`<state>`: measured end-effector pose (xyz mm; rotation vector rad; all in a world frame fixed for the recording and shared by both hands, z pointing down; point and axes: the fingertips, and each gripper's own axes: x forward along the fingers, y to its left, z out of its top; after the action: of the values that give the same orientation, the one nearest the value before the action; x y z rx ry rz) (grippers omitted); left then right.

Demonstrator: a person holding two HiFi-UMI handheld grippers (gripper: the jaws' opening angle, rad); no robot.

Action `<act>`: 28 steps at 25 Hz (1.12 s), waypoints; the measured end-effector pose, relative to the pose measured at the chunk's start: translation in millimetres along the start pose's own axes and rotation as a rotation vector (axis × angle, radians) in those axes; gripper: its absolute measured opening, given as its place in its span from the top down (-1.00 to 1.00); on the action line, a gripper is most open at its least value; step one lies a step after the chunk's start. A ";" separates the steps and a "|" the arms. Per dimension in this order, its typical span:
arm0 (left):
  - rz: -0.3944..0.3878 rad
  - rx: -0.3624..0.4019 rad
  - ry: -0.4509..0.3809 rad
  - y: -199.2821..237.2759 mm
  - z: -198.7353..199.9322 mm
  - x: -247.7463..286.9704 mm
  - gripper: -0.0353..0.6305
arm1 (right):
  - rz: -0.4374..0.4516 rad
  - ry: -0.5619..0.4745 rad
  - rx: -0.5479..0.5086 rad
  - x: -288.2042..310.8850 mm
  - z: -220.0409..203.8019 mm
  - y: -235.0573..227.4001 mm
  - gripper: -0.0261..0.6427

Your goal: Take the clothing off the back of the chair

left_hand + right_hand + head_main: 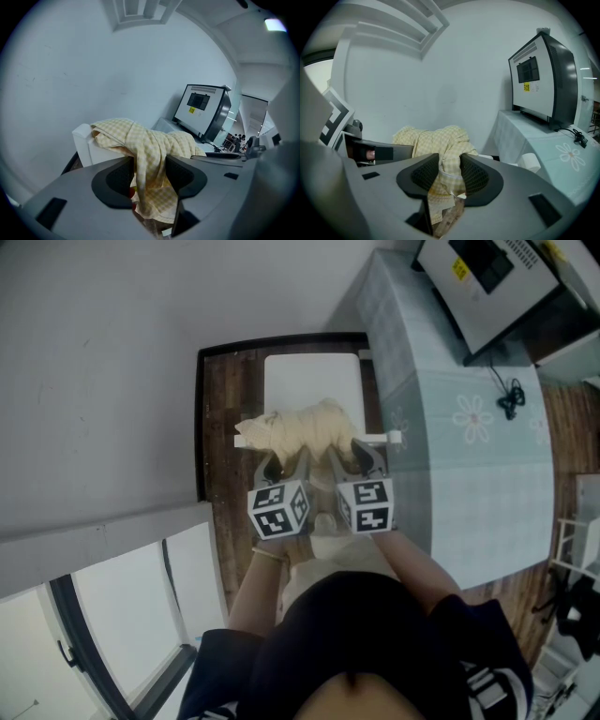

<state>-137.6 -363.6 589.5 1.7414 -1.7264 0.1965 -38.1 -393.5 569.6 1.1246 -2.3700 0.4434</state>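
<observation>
The clothing (pixel 298 427), soft, light and floppy, hangs over the chair back (pixel 389 438) just ahead of the left gripper (pixel 149 168) and right gripper (pixel 450 171), each pinching a bunched fold of it.

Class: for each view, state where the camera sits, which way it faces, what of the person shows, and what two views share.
Head view: on the person's head, steeply down at chair; shows forearms, left gripper, right gripper.
Left gripper view: on left gripper, along its jaws, closed on checked garment.
Right gripper view: on right gripper; its jaws grip the same garment.
Shared: both gripper views show the boxy machine.
</observation>
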 end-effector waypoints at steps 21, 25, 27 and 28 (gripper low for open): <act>-0.044 0.046 0.012 -12.9 2.0 -7.0 0.66 | 0.068 0.006 0.053 -8.5 0.6 14.4 0.69; -0.057 0.042 0.005 -13.7 2.5 -14.5 0.66 | 0.067 -0.003 0.060 -16.5 3.0 19.7 0.69; -0.063 0.041 -0.001 -14.5 2.7 -18.5 0.66 | 0.064 -0.013 0.062 -20.9 4.5 22.5 0.69; -0.066 0.042 -0.004 -15.3 3.0 -20.6 0.66 | 0.063 -0.018 0.062 -23.4 5.0 23.8 0.69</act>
<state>-126.7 -349.5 570.7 1.8270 -1.6756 0.2018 -45.4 -366.6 550.7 1.0880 -2.4278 0.5334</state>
